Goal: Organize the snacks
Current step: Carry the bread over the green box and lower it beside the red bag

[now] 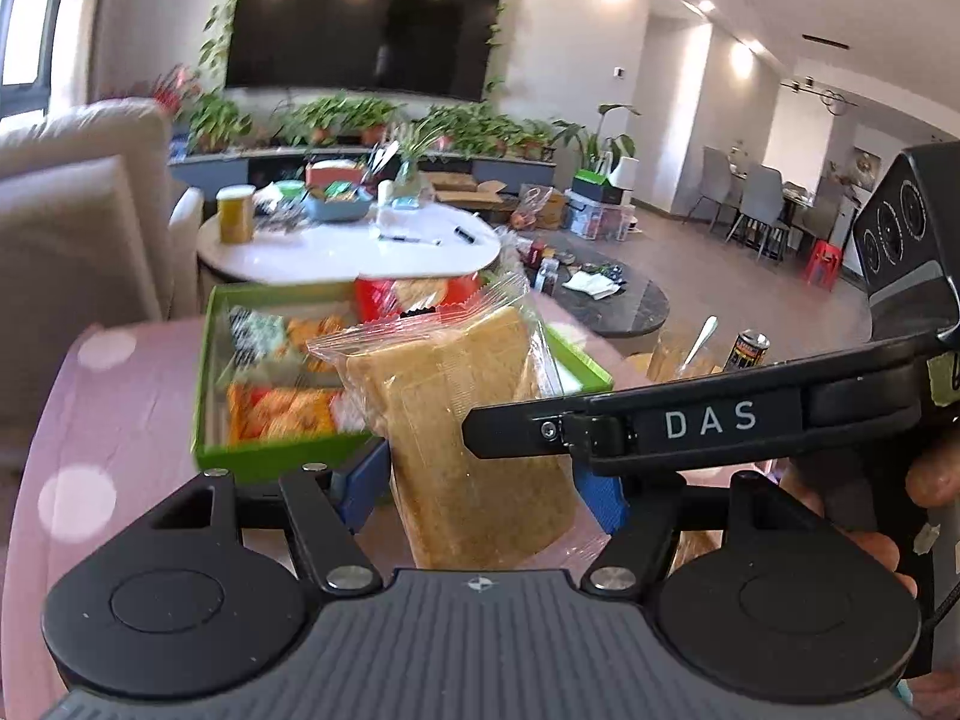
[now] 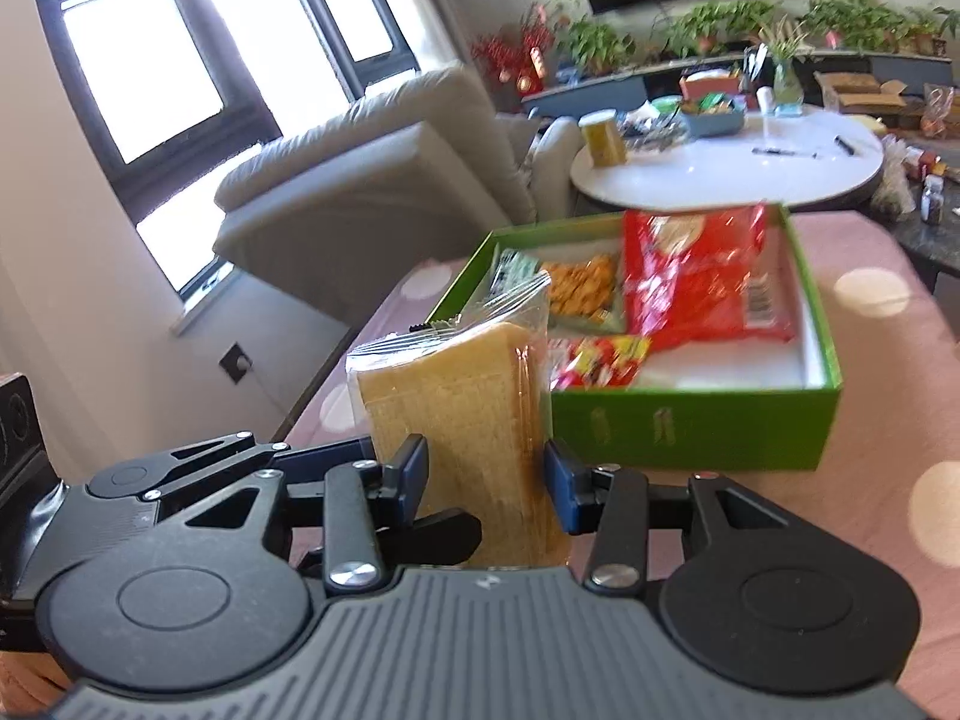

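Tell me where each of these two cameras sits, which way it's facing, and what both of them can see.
Left wrist view: sits on the left gripper, looking forward and slightly down over the wrapped bread toward the green box and the TV wall; the right gripper and part of a hand cross in from the right.
Right wrist view: sits on the right gripper, facing the green box, the sofa and the windows; its fingers press the bread.
Shared: bread, green box, white round table.
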